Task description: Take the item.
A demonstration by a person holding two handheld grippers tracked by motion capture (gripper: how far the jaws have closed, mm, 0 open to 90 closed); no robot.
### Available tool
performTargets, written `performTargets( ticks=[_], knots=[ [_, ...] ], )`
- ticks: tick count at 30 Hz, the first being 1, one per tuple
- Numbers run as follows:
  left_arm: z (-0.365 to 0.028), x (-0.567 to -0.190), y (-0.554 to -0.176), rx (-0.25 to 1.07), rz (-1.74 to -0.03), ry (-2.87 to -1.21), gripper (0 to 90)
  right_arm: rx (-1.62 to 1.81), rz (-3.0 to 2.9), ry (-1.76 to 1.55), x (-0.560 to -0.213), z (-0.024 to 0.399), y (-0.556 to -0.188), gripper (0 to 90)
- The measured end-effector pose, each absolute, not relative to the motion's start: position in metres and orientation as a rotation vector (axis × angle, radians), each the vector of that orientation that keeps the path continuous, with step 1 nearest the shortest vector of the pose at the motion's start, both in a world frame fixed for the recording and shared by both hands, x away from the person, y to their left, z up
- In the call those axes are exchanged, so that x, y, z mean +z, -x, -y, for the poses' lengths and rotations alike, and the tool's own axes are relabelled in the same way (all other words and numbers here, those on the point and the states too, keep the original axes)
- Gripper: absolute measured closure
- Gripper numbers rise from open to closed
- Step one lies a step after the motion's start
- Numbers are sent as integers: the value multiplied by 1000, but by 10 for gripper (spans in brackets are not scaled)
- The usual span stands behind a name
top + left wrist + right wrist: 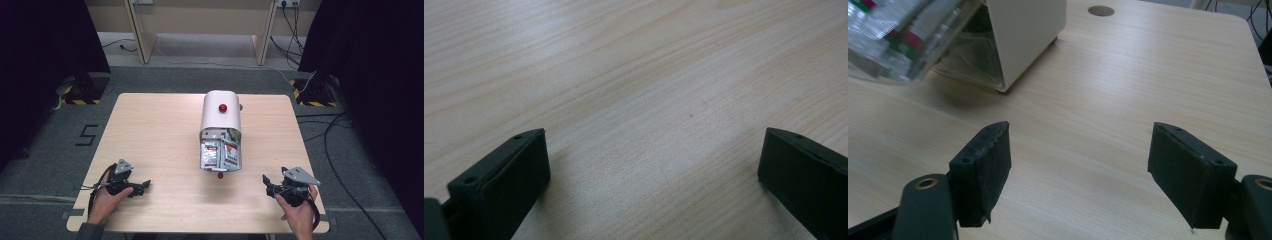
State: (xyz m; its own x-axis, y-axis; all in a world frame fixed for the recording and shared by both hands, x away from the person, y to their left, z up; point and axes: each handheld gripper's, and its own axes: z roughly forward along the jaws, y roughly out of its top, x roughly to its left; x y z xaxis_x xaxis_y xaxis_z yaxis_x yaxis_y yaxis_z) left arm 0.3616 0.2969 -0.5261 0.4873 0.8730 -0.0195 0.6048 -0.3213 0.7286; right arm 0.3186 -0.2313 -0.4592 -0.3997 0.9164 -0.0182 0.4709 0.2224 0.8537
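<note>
Table: we work on a pale wooden table (160, 130) whose near half lies bare; both grippers rest low on it, well apart from each other.

Dispenser box: the cream box (221, 112) with a red knob (222, 107) on top stands mid-table, between the two grippers and farther back. In the right gripper view its cream side wall (1023, 35) sits up and to the left of the jaws.

Drawer: the clear drawer (221, 156) is pulled out toward us, packed with sachets (226, 152), a small red knob (220, 175) on its front edge. We see its clear side (893, 45) in the right gripper view too.

Right gripper: our right gripper (270, 184) is near the front right edge, jaws spread wide and holding nothing.

Left gripper: our left gripper (142, 186) is at the front left, jaws also wide and bare; bare wood (649, 100) lies between them.

Step in hand: we judge this to be the approach to the drawer.

Doing it well: we would bring the right gripper in level with the drawer's front knob, narrow the jaws only once they straddle it, and keep the push or pull straight along the drawer's run so the box does not skid. The left gripper could steady the cream box.

Risk: sachets standing proud may catch on the box mouth.
</note>
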Motion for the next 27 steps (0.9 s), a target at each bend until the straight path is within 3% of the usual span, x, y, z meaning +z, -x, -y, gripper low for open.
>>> performTargets(
  ticks=[27],
  knots=[
    [-297, -526, -362, 501, -1215, -2045, 0, 1178, -2015, -1144, -397, 195, -297, 369]
  ],
)
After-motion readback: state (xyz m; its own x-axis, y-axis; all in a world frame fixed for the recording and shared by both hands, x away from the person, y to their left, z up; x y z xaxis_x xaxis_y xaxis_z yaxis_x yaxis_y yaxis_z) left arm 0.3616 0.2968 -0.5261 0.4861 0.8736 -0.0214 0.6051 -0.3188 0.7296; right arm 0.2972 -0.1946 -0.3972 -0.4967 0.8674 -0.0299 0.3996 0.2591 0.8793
